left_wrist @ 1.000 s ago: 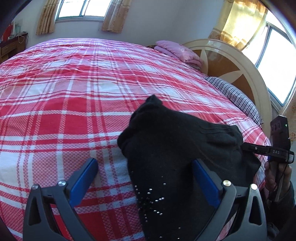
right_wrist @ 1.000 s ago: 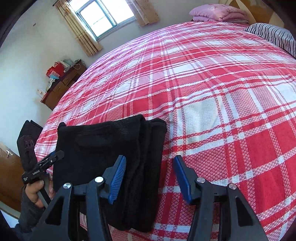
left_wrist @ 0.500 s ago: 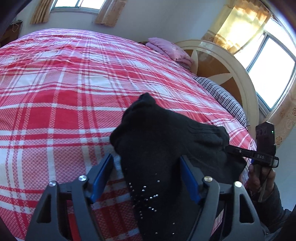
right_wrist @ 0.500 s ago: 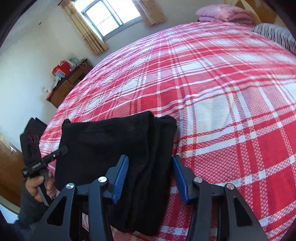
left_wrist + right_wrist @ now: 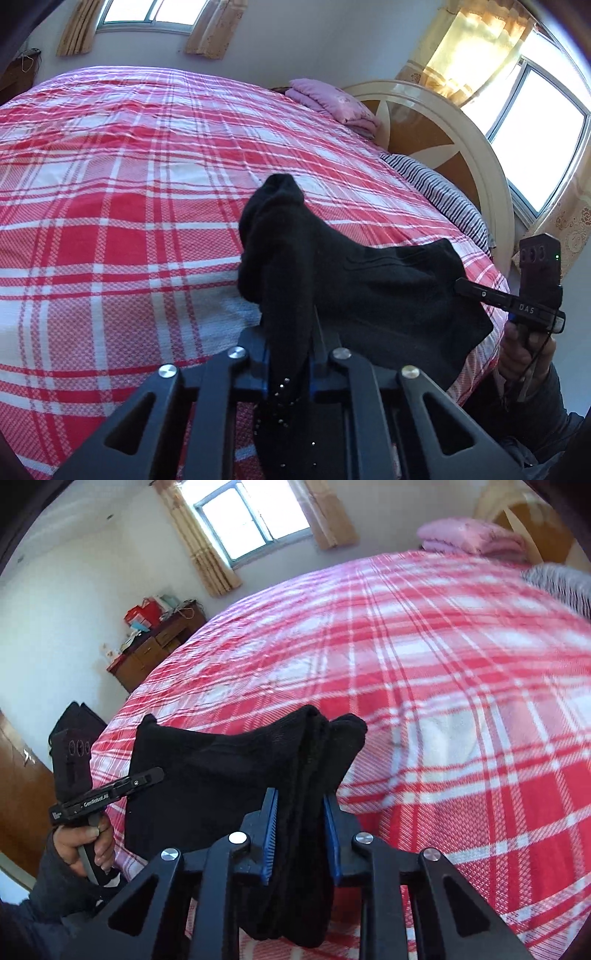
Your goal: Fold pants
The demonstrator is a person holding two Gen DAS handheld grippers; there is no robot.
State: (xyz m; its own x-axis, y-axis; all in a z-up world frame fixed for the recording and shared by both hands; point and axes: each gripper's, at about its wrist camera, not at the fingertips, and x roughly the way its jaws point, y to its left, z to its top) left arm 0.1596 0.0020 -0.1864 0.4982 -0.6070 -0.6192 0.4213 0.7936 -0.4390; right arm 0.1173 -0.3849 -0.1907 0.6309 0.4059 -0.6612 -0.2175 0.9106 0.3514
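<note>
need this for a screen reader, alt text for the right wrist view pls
The right hand-held gripper is closing its blue pads on a bunched edge of black pants on a red plaid bed. At left, a hand holds the left hand-held gripper.

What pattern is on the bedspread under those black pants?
A red, white and pink plaid bedspread, clearest in the left wrist view, beneath the black pants.

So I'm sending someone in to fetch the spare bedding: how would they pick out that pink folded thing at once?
Start at the big bed with the red and white plaid cover and follow it to the rounded cream headboard. At that end lies a folded pink quilt, stacked in layers. Its plain pink sets it apart from the striped pillow beside it and the black pants at the near edge.
</note>
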